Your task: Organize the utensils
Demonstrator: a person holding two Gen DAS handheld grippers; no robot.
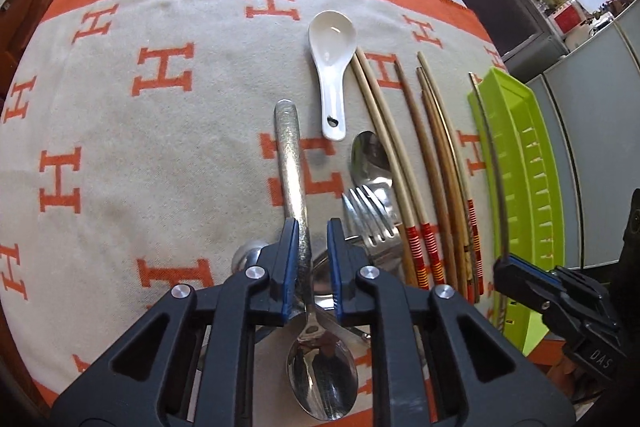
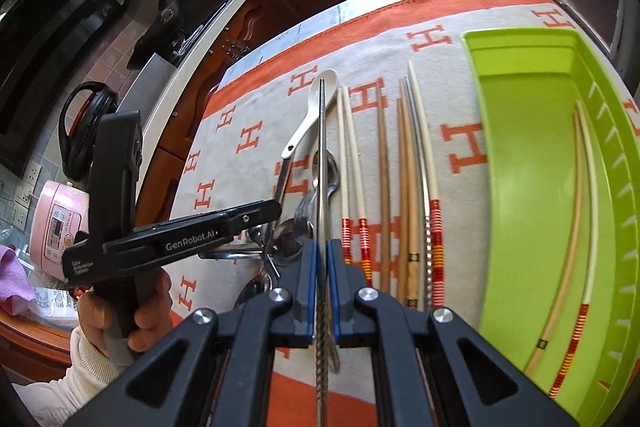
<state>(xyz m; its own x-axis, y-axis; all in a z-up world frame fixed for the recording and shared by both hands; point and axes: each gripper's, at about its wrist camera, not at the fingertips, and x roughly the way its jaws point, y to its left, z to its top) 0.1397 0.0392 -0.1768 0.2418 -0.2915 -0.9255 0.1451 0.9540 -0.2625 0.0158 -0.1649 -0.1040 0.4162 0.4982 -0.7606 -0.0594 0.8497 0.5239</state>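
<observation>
My left gripper [image 1: 312, 239] stands around the handle of a metal spoon [image 1: 294, 163] whose bowl points back toward the camera; the left pad touches the handle, a gap shows on the right. My right gripper [image 2: 322, 255] is shut on a metal chopstick [image 2: 321, 147] that points forward over the cloth. A white ceramic spoon [image 1: 331, 67], a fork [image 1: 370, 211] over another metal spoon [image 1: 370, 155] and several wooden chopsticks [image 1: 436, 163] lie on the cloth. The green tray [image 2: 520, 155] holds two chopsticks [image 2: 576, 227].
The orange and beige H-patterned cloth [image 1: 120, 155] covers the table. The green tray [image 1: 528, 163] lies at the cloth's right edge. The left gripper body [image 2: 180, 231] shows in the right wrist view. A pink cooker [image 2: 56, 223] stands on the counter at left.
</observation>
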